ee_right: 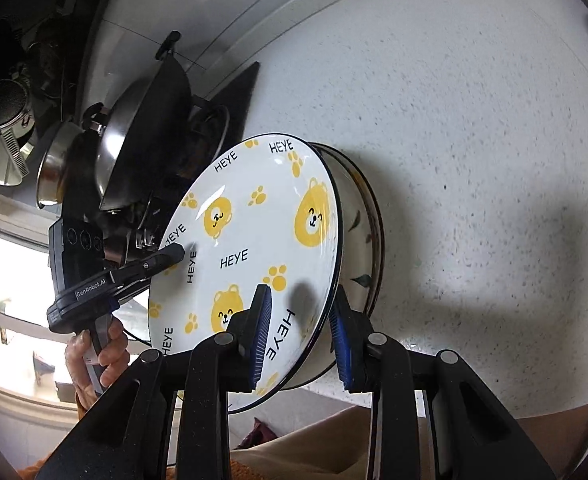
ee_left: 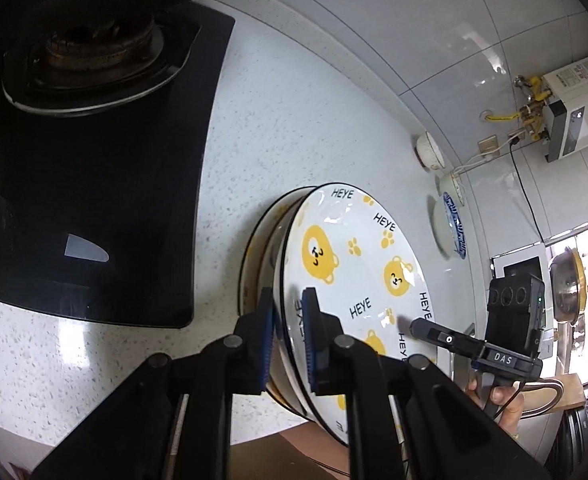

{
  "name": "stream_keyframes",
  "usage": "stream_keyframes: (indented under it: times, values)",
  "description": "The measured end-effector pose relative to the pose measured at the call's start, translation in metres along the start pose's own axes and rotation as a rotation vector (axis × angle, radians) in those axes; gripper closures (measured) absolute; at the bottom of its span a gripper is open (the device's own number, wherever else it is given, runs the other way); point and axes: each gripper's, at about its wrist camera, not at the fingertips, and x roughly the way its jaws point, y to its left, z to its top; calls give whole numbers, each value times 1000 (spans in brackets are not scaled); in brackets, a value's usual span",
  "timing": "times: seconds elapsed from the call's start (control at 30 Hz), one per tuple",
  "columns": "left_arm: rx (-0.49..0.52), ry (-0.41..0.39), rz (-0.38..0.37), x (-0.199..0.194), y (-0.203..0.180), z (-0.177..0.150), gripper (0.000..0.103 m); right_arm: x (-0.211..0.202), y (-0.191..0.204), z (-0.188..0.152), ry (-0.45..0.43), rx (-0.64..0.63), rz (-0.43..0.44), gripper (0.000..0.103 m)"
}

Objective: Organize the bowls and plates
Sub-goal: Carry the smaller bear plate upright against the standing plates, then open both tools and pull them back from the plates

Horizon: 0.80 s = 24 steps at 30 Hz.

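Speckled countertop (ee_left: 301,128) behind and below both sets of fingers. Black stove (ee_left: 94,208) beyond left fingers, to their left. Stack of 2 dishes held clear of countertop: bear-print plate (ee_left: 357,276) on top, bowl (ee_right: 367,220) beneath. Left gripper (ee_left: 290,340) clamped on stack's rim, nearly closed. Right gripper (ee_right: 299,336) clamped on opposite rim, pads (ee_right: 262,336) pressing both faces.

Black tongs (ee_left: 290,340) — blue ribbed pads (ee_right: 262,332), round pivot screws
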Motion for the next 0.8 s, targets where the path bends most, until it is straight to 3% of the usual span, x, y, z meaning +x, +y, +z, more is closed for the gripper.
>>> stream_keyframes:
  times: [0.37,0.43,0.8]
  values:
    - [51,31,19,7,-3,2,92,8,-1,4,5,27,-28,77]
    - [50,33,24,7,-4,3,91,-3,-5,-11,8,19,-42,77]
    - [49,3,43,-1,-2,8,91,-12,2,-9,59,5,-90,56]
